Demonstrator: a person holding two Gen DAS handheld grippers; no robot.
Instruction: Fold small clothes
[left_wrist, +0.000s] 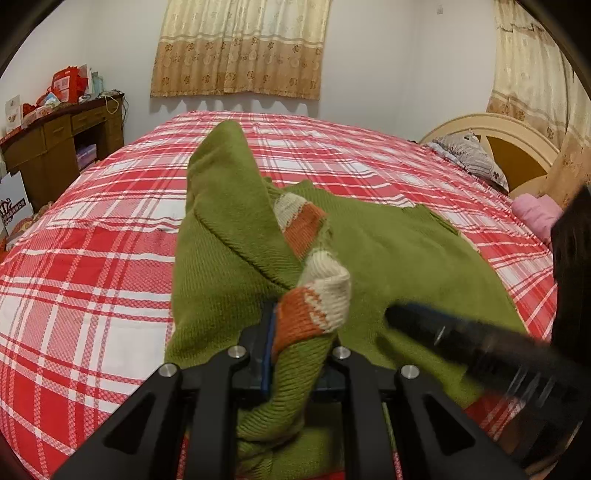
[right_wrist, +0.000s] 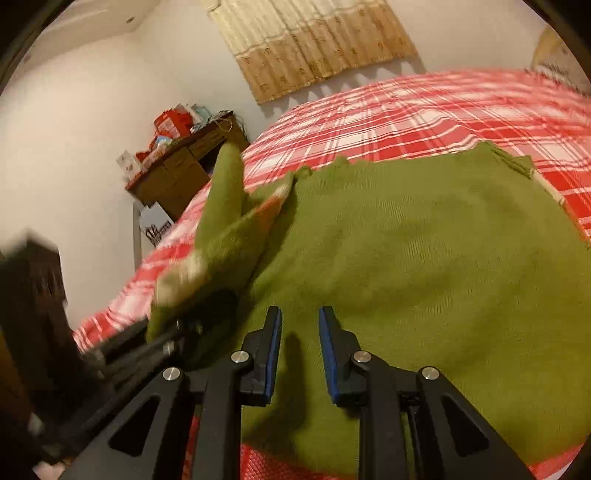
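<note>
Lay spread across the red plaid bedspread (left_wrist: 92, 258), the green sweater (left_wrist: 406, 251) — body flat at the middle of the bed, one sleeve (left_wrist: 229, 192) pulled up off it. Was lifted that way, by judgement, so the sleeve could be carried over the body for the first fold.

Clenched on the sleeve's striped cuff (left_wrist: 314, 306), the left gripper (left_wrist: 295, 354) — pads pressing the knit at 6 o'clock in the left wrist view, sleeve rising from there toward 12 o'clock. Seen again in the right wrist view at 8 o'clock, blurred, green knit bunched at its tip.

Hovered over the sweater's body at 6 o'clock in its own view, the right gripper (right_wrist: 300, 332), jaws a little apart with nothing pinched between the blue pads (right_wrist: 274, 354); green knit visible through the gap below. Crossed the left wrist view as a dark blur at 4 o'clock. Probably stood ready to pin the body while the sleeve went over.

Counted: one sweater, one raised sleeve, two grippers. On the cuff, two orange bands and two cream ones in sight. Beyond — a wooden desk (left_wrist: 62, 136) at 10 o'clock, two curtains (left_wrist: 240, 48) on the walls, one pillow (left_wrist: 469, 155) by the headboard (left_wrist: 517, 140) at 2 o'clock, one pink cloth (left_wrist: 535, 214) near 3 o'clock.
</note>
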